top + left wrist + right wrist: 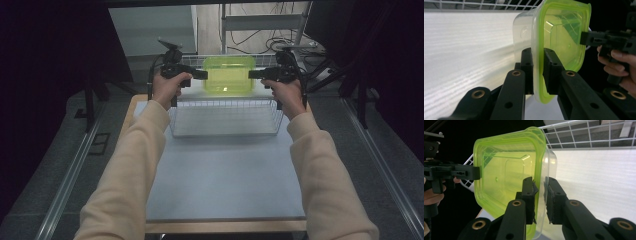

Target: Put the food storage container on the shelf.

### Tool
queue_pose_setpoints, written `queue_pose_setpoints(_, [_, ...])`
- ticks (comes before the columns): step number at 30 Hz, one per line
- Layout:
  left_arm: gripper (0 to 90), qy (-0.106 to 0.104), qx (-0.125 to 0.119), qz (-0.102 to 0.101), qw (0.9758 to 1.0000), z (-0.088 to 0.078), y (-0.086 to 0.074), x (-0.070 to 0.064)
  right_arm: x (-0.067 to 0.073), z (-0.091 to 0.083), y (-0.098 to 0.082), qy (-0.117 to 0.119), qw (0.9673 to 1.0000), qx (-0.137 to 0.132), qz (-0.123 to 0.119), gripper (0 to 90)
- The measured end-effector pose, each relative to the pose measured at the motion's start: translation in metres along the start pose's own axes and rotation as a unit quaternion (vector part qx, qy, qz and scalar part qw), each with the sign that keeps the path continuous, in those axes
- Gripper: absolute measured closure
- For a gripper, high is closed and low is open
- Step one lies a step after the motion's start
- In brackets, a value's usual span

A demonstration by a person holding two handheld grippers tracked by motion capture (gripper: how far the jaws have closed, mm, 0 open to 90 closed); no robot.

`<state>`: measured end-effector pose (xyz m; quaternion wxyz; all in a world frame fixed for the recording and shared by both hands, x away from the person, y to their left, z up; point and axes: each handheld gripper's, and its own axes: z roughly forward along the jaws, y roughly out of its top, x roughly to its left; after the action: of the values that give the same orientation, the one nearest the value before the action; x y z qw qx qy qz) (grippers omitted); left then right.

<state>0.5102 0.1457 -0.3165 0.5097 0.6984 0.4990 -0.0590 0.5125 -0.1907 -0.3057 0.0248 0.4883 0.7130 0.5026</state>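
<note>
Both grippers hold a lime-lidded clear container (229, 75) above the wire basket (225, 117) at 12 o'clock on the worktop (225, 175). The left gripper (199, 75) fingers (550, 67) pinch its rim at 9 o'clock, and the right gripper (255, 74) fingers (527, 192) at 3 o'clock. The lid's glare hides any contents.

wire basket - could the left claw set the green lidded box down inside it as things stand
Probably yes. The wire basket is open at the top with a bare floor, and the box hangs above its far side, pinched at its green rim by the left claw and right claw, so both would have to lower together.

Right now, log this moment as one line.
left gripper: shut on box rim | right gripper: shut on box rim | box: lidded, held above basket
</note>
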Motion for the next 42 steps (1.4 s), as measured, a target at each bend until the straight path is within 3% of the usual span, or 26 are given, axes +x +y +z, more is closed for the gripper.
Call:
queue_pose_setpoints(5, [77.9,0.011,-0.009,-0.009,0.9999,0.005,0.003,0.003,0.002,0.007,0.002,-0.024,0.9995,0.000,-0.019,71.6])
queue_pose_setpoints(13, [66.3,0.031,-0.008,-0.008,0.9995,0.015,0.001,0.008,-0.001,0.013,0.000,-0.044,0.9989,0.003,-0.017,64.8])
queue_pose_setpoints(16, [57.6,0.027,-0.014,-0.008,0.9995,0.017,0.001,0.009,-0.002,0.013,-0.001,-0.048,0.9988,0.001,-0.013,58.6])
queue_pose_setpoints(19, [38.8,0.036,-0.018,-0.004,0.9992,0.019,0.001,0.008,-0.002,0.011,-0.002,-0.066,0.9976,-0.003,-0.019,48.8])
queue_pose_setpoints(22, [25.3,0.034,-0.026,-0.006,0.9991,0.017,0.002,0.007,-0.001,0.006,-0.003,-0.068,0.9973,-0.018,-0.023,44.6])
queue_pose_setpoints(27, [18.9,0.034,-0.044,0.010,0.9984,0.004,-0.001,-0.001,0.004,-0.009,-0.005,-0.051,0.9968,-0.045,-0.041,38.8])
queue_pose_setpoints(30, [18.2,0.038,-0.046,0.029,0.9978,-0.006,-0.009,-0.009,0.007,-0.019,-0.010,-0.039,0.9961,-0.052,-0.059,36.5])
queue_pose_setpoints(33, [18.1,0.045,-0.041,0.061,0.9963,-0.017,-0.023,-0.017,0.010,-0.028,-0.021,-0.030,0.9956,-0.048,-0.074,34.3])
queue_pose_setpoints(38, [18.2,0.033,-0.056,0.077,0.9949,-0.033,-0.054,-0.029,0.013,-0.045,-0.045,-0.024,0.9932,-0.051,-0.102,32.2])
queue_pose_setpoints(42, [18.6,0.024,-0.065,0.094,0.9932,-0.048,-0.086,-0.037,0.015,-0.063,-0.076,0.002,0.9916,-0.061,-0.114,30.5])
